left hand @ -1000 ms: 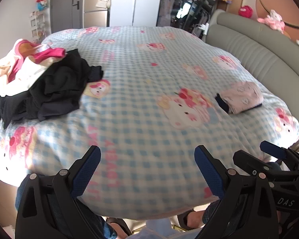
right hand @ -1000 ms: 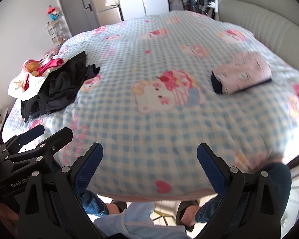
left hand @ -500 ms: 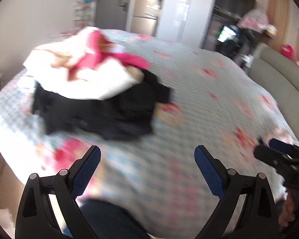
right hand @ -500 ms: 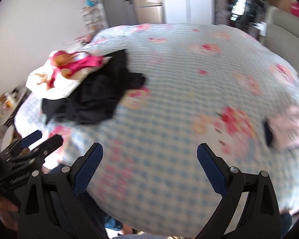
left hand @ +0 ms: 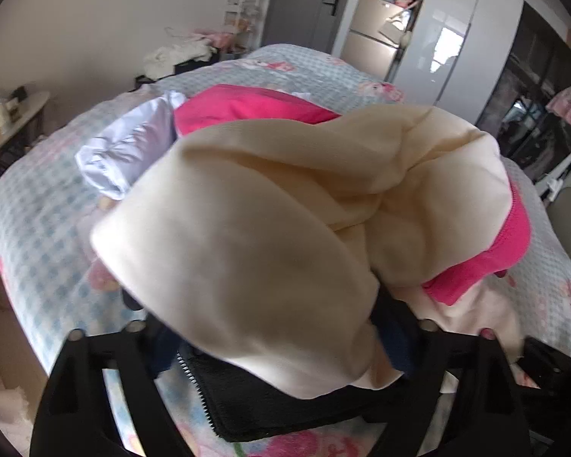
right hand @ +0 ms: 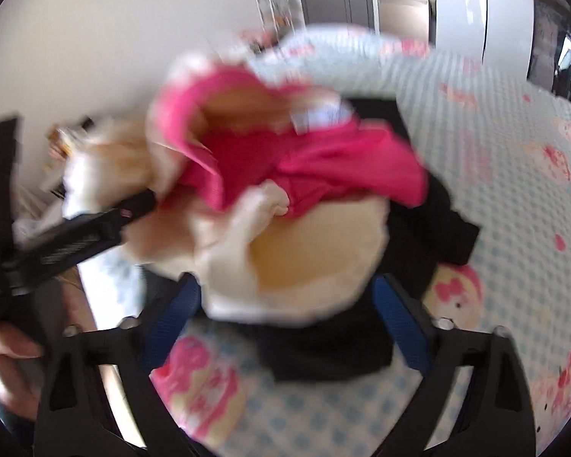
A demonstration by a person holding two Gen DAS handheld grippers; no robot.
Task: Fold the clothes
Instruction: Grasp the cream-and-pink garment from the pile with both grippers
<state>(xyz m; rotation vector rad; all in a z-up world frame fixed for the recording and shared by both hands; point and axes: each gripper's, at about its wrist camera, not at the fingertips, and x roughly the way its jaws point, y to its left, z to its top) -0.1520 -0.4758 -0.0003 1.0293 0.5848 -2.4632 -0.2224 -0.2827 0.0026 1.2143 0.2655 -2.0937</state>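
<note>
- The cream garment [left hand: 270, 236] with hot-pink trim lies heaped on the bed [left hand: 38, 205], near the edge closest to the person, and fills most of the left wrist view.
- It rests on top of a black garment [left hand: 270, 403] whose zipper edge shows under the cream cloth.
- A shiny white piece of clothing [left hand: 129, 148] sits just behind the cream heap on the left of that view, touching it.
- The left gripper [left hand: 274, 346] is pushed up against the pile; the cream cloth drapes over the space between its fingers and hides both fingertips, so I cannot tell whether its jaws are released or clenched on the cloth.
- The right gripper [right hand: 283, 312] hovers at the near edge of the same pile, its jaws released and spread wide, with the cream cloth [right hand: 304, 262] and the black cloth [right hand: 323, 350] lying between the blue pads [right hand: 399, 323]. Whether the pads touch the cloth cannot be told; this view is blurred.
- In the right wrist view the pink part of the garment [right hand: 304, 160] lies on top of the heap, farther from the camera than the cream part.
- The bedspread [right hand: 514, 198] is blue-and-white checked with pink cartoon figures.
- The other gripper's black frame [right hand: 64, 240] reaches in from the left of the right wrist view toward the pile, with a hand [right hand: 7, 346] at its lower end.
</note>
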